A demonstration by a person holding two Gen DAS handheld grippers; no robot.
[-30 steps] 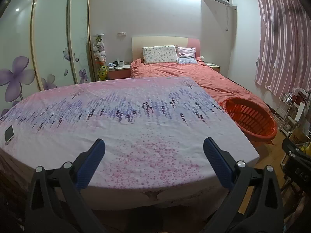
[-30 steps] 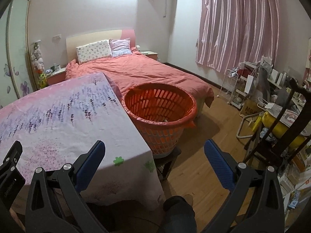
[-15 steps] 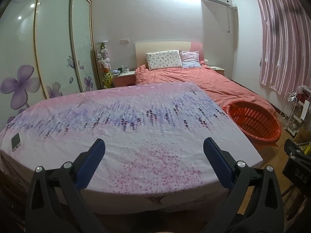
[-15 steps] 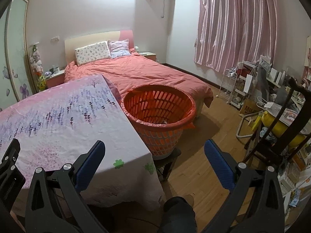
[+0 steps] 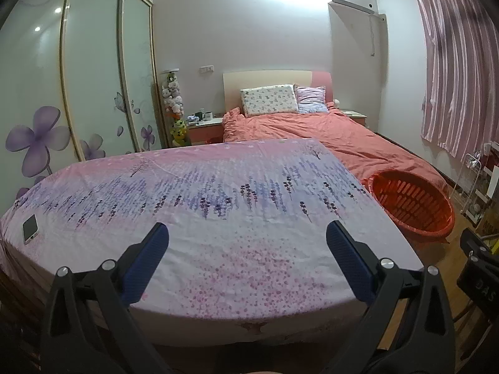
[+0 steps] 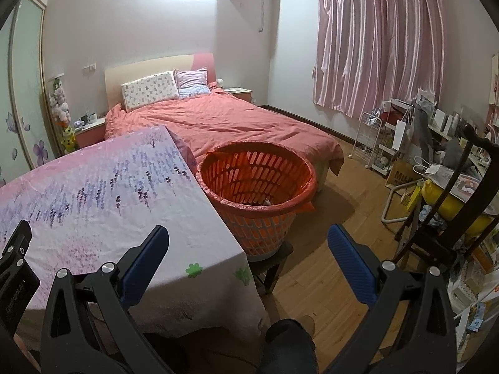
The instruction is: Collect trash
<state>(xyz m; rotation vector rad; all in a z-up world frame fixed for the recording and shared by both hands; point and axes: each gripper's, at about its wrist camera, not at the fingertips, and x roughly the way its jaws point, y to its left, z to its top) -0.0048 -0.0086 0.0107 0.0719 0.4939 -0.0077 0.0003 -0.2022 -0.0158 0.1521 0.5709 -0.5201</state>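
We are tilting the left gripper (image 5: 246, 243) upward, so the table (image 5: 249, 268) is sliding lower in view, showing only a phone (image 5: 30, 228); both it and the right gripper (image 6: 248, 244) are gaping, carrying nothing; the orange basket (image 6: 215, 193), right of the table, is holding something pale, too small to identify; collecting seems finished.

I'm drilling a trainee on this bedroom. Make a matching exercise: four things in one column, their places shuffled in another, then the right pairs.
Things:
1. phone
2. orange basket
3. floral pillow
4. pink curtain

Places:
A. over the window at right
B. at the bed's headboard
C. on the flowered tablecloth's left edge
D. on a stool beside the table

Pairs: 1-C, 2-D, 3-B, 4-A
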